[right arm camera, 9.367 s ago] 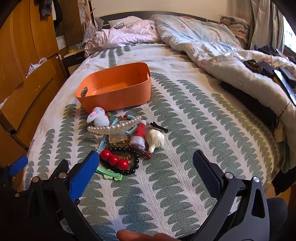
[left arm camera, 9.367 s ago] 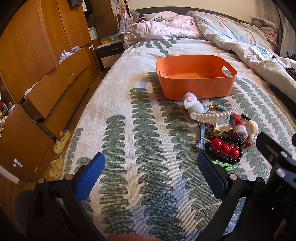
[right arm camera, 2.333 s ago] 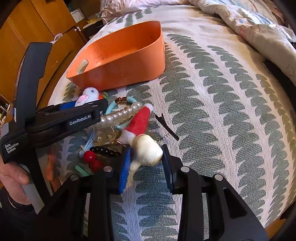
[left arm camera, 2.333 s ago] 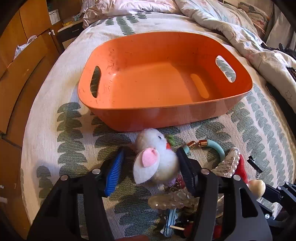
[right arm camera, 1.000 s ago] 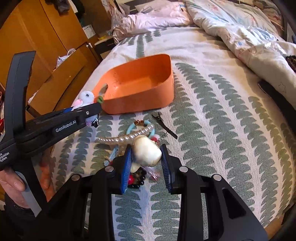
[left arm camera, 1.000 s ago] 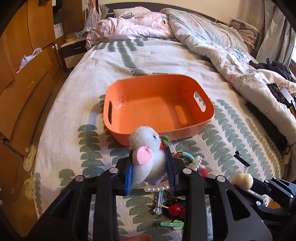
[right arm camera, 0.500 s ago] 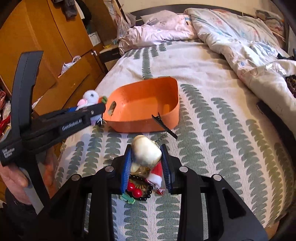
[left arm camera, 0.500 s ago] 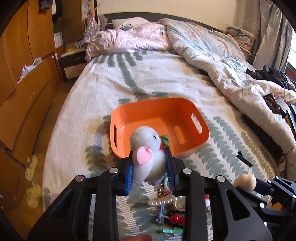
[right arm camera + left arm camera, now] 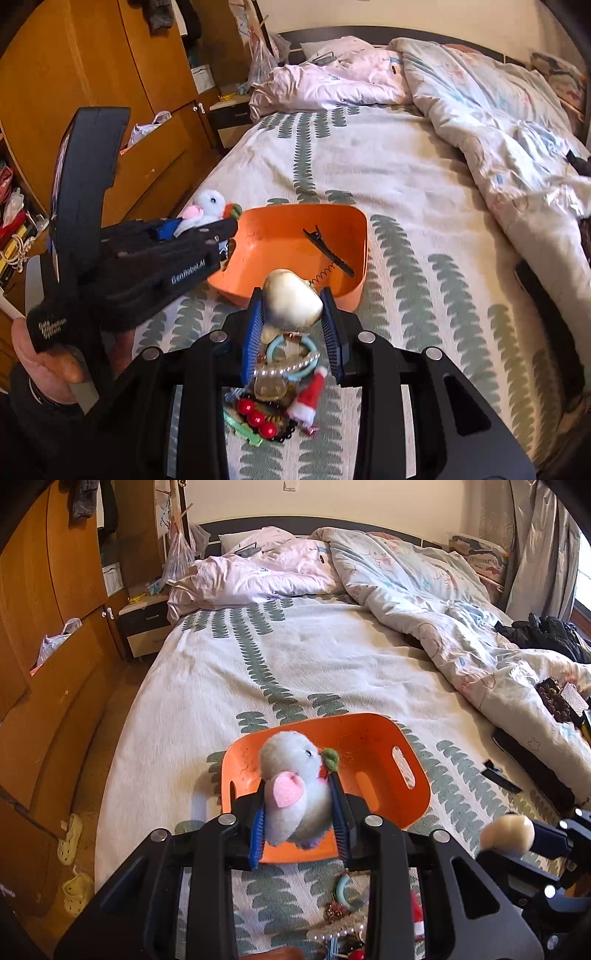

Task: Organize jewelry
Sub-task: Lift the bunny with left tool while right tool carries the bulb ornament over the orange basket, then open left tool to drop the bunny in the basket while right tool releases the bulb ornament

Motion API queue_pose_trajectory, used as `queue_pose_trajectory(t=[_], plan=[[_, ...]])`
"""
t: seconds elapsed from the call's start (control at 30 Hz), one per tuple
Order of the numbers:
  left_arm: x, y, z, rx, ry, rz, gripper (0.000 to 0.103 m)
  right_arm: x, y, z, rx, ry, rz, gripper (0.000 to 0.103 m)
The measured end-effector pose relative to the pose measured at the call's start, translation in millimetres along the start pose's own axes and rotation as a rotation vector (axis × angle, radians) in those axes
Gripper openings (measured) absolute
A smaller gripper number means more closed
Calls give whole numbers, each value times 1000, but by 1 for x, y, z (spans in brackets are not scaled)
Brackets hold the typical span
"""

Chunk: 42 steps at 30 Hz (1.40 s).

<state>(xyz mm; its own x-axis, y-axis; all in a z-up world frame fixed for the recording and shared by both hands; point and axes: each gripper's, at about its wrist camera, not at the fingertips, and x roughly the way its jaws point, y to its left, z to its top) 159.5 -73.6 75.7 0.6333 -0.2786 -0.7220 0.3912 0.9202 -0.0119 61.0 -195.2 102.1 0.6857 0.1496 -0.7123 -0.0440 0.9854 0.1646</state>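
Bedding patterned with green leaves covered the bed [image 9: 229,686], and an orange basket [image 9: 417,775] sat on it with nothing visible inside. At the 6 o'clock edge of the left wrist view, the left hand-held gripper [image 9: 299,812] was clenched on a white plush mouse clip [image 9: 291,794], held in the air in front of the basket's near wall. At 4 o'clock in that view the right hand-held gripper [image 9: 291,317] showed, grasping a cream shell-shaped clip [image 9: 293,299] from whose top a black alligator clip [image 9: 327,251] on a coiled wire stuck out over the basket. Below the right gripper, at 6 o'clock in its own view, the remaining jewelry lay heaped on the bed: a pearl hair claw [image 9: 291,367], a teal ring [image 9: 291,347], a red Santa hat clip [image 9: 310,397] and a black bead bracelet with red balls [image 9: 258,417].
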Motion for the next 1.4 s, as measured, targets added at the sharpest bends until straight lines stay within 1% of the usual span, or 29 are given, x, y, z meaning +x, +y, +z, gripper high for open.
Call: queue_pose_trajectory(t=[0.3,0.73,0.93,1.1,1.27,1.33,1.4], plan=[[19,7,8,-8,5,13,31,36,-6,25,-14,42,12,30],[32,19,11,-31,24,12,31,63,-1,49,-30,65,12,30],[44,24,12,-48,50,9,31,80,-5,50,-26,86,11,31],[56,24,10,-45,72,7,31,99,-15,45,-16,114,-9,31],[70,24,5,-43,98,2,31,113,-16,44,-15,141,4,31],[75,24,4,-42,105,17,31,118,-15,43,-18,146,-2,31],[78,27,3,-47,115,15,31,123,-15,43,-17,154,0,31]])
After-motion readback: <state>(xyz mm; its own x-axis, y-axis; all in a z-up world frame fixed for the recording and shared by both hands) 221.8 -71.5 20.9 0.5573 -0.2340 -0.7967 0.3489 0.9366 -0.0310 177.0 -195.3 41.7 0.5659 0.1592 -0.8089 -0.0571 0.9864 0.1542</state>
